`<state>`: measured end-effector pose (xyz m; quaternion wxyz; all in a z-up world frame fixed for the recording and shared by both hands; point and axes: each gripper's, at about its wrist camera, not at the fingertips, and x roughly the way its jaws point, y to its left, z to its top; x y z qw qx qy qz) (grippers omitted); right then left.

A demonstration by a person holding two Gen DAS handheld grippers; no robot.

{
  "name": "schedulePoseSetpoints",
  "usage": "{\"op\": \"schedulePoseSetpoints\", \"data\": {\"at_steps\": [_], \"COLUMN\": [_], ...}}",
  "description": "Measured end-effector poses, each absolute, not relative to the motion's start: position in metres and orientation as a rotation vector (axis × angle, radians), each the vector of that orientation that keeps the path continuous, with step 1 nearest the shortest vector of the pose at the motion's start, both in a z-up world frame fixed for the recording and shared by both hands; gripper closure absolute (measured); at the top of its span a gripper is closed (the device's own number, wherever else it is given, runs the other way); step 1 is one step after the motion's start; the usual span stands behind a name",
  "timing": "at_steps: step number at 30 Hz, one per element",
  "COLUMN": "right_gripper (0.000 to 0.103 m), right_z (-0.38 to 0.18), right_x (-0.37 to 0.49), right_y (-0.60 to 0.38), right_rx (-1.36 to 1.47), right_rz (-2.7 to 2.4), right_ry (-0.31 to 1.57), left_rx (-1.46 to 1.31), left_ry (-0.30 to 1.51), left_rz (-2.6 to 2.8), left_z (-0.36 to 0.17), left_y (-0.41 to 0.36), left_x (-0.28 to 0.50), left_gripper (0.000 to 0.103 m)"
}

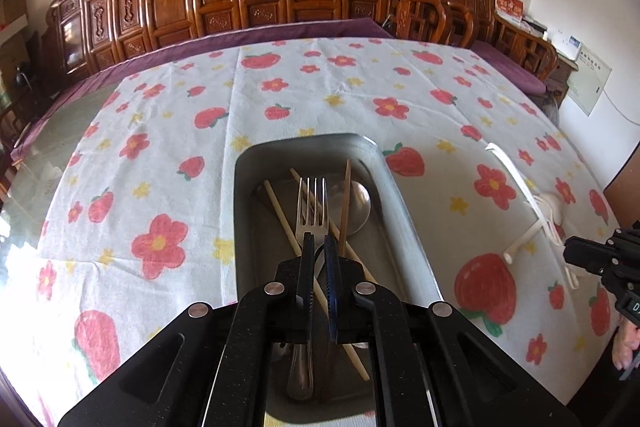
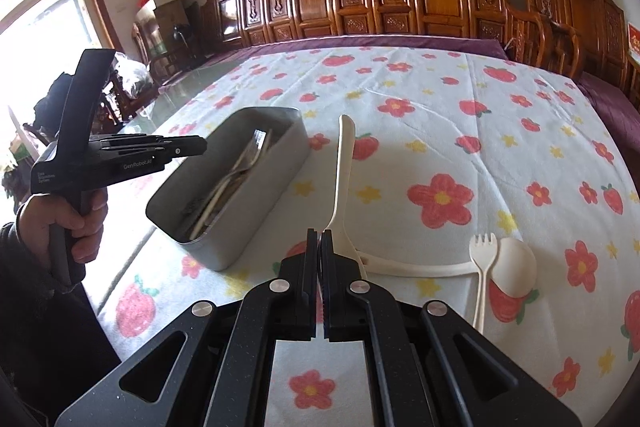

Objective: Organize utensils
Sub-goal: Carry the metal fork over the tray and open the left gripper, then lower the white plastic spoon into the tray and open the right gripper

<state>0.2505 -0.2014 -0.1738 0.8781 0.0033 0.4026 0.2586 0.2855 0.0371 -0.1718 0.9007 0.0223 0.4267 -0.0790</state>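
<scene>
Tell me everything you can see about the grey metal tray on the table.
The grey metal tray is a long box of dull steel-like metal with rounded corners, raised walls and no lid. It rests flat on the flowered tablecloth, apart from the cream plastic utensils. Inside lie a metal fork, a metal spoon and several chopsticks, crossing one another. The left hand-held gripper is above its contents, apparently not touching the tray.

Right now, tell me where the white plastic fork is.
In the right wrist view the white plastic fork lies on the flowered tablecloth, right of the right gripper, beside the white spoon and well right of the metal tray.
</scene>
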Motion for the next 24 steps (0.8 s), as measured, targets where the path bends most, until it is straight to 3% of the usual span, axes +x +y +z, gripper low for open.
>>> {"op": "schedulePoseSetpoints", "data": {"at_steps": [10,15,24], "right_gripper": [0.100,0.100,0.100], "right_z": [-0.150,-0.149,-0.166], "right_x": [0.253,0.261,0.284], "right_y": [-0.155,-0.120,-0.073], "right_rx": [-0.039,-0.048,-0.007], "right_rz": [0.602,0.641,0.673], "right_ry": [0.802,0.802,0.853], "left_rx": [0.000,-0.016,-0.052], "left_ry": [0.832,0.812,0.808], "left_rz": [-0.131,-0.108,-0.077], "left_z": [-0.153,-0.149,-0.149], "left_y": [0.055,0.068,0.094], "left_x": [0.261,0.261,0.265], "left_gripper": [0.089,0.078,0.076]}}
